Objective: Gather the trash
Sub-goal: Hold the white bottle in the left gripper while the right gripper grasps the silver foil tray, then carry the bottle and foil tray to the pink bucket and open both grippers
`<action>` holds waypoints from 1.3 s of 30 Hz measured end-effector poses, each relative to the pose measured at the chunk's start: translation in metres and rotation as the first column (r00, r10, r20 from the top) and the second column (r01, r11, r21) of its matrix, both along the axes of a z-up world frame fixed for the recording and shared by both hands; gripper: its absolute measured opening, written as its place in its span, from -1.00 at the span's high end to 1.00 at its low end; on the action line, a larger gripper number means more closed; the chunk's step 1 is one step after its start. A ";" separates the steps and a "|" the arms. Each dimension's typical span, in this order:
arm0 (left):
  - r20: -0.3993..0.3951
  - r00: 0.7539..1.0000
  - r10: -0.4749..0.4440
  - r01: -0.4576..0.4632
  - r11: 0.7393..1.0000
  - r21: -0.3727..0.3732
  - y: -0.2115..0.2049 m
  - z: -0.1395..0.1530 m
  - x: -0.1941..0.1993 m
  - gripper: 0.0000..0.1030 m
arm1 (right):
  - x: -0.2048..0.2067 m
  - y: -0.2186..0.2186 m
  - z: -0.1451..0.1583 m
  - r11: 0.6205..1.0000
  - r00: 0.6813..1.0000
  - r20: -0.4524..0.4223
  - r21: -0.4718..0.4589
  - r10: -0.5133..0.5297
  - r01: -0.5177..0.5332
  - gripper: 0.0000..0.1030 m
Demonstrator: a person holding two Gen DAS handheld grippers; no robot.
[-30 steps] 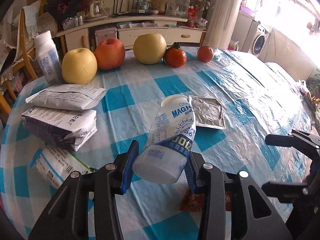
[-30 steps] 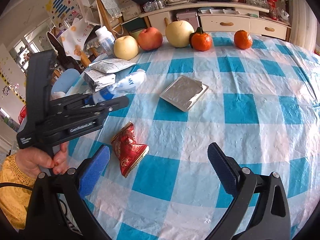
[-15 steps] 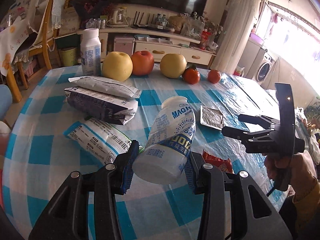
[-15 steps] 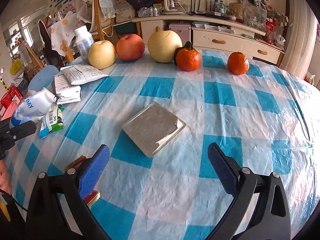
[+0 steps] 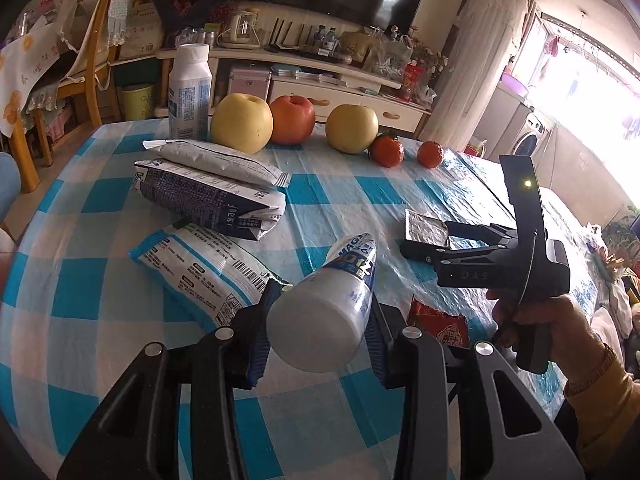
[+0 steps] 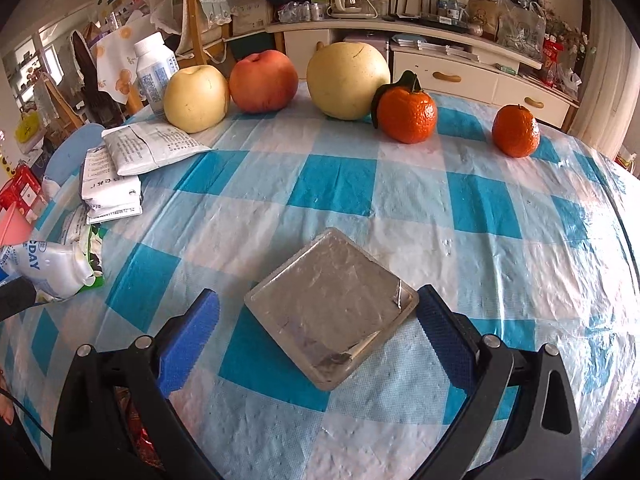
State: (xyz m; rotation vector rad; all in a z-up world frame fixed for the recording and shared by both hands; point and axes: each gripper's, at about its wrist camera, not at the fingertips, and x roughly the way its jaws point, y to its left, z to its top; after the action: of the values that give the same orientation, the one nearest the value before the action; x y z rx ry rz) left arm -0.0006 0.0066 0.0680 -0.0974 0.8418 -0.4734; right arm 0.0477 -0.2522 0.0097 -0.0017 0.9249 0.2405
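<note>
My left gripper point(image 5: 316, 328) is shut on a white and blue plastic drink bottle point(image 5: 332, 296), held above the checked table; its crumpled top also shows in the right wrist view point(image 6: 52, 268). My right gripper point(image 6: 316, 332) is open, its blue pads on either side of a flat silver foil tray point(image 6: 332, 312) lying on the table. In the left wrist view the right gripper point(image 5: 440, 240) reaches over that foil tray point(image 5: 424, 226). A red wrapper point(image 5: 440, 322) lies near the table's front edge.
Several white and blue milk pouches point(image 5: 208, 196) lie at the left. Three apples point(image 6: 264, 80), two tangerines point(image 6: 406, 114) and a white bottle point(image 5: 190, 88) stand along the far edge. Chairs and a TV cabinet point(image 5: 320, 80) are behind the blue checked tablecloth point(image 6: 480, 208).
My left gripper pulled back and tilted with the bottle, so its base now faces the camera. My right gripper moved forward until its open fingers straddle the foil tray.
</note>
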 end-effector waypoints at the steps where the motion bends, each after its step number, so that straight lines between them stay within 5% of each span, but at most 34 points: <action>1: -0.001 1.000 -0.001 0.001 1.000 -0.001 0.000 -0.001 0.000 0.20 | 0.000 -0.001 0.001 1.000 1.000 0.005 -0.004 -0.006 0.006 -0.66; 18: 0.034 0.999 0.031 -0.032 0.999 0.003 0.017 0.015 -0.012 0.20 | -0.019 -0.002 0.021 0.999 0.996 0.091 0.040 -0.006 0.002 -0.64; 39: 0.074 0.984 0.163 -0.159 0.986 -0.048 0.086 0.049 -0.022 0.20 | -0.068 0.063 0.060 0.998 0.989 0.144 0.041 0.036 -0.042 -0.64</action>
State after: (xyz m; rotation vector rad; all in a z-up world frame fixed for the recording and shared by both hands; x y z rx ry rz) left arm -0.0231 0.0927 0.1166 -0.1833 0.7413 -0.3404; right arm -0.0203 -0.1891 0.0695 0.0039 0.7770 0.2934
